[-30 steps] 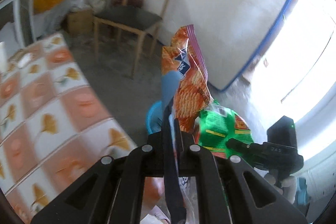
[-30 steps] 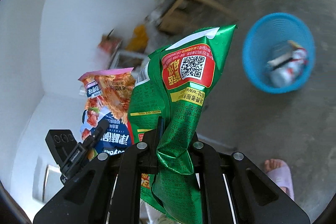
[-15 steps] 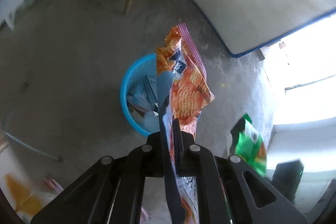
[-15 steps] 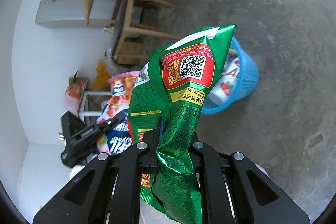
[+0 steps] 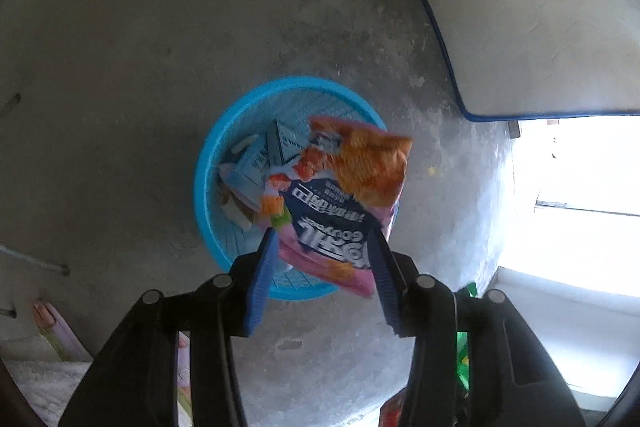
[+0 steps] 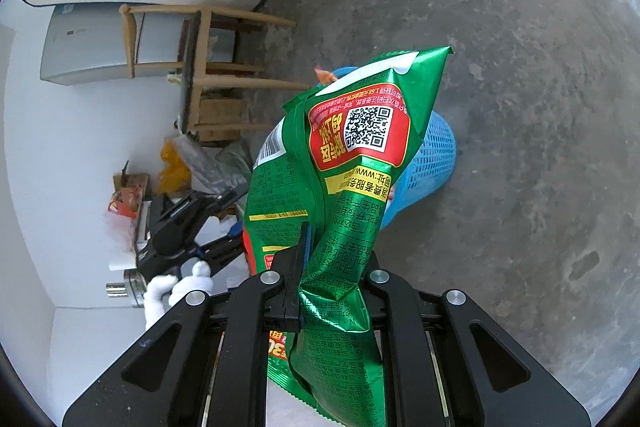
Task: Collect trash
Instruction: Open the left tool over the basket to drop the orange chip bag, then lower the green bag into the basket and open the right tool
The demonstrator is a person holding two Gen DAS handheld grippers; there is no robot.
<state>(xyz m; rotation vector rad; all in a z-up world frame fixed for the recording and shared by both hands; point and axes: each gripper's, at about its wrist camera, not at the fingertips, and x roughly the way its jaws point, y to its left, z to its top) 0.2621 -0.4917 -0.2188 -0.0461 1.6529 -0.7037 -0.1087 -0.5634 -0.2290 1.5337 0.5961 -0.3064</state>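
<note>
My left gripper (image 5: 322, 239) is open above the blue mesh trash basket (image 5: 224, 131). The orange and pink snack bag (image 5: 340, 195) is loose between its spread blue fingers, falling over the basket. The basket holds several pale cartons (image 5: 256, 163). My right gripper (image 6: 332, 243) is shut on the green snack bag (image 6: 352, 163), which stands upright and hides most of the basket (image 6: 432, 155) behind it. The left gripper also shows in the right wrist view (image 6: 224, 223), open, held by a white-gloved hand.
Bare concrete floor (image 5: 140, 47) surrounds the basket. A white board with a blue edge (image 5: 520, 7) leans at the right. A wooden chair (image 6: 200, 67), a cardboard box and bags stand by the wall. A slippered foot (image 5: 48, 323) is at lower left.
My left gripper has opened and let go of the orange snack bag, which now drops flat over the basket. Both grippers moved closer to the basket. The right still holds the green bag.
</note>
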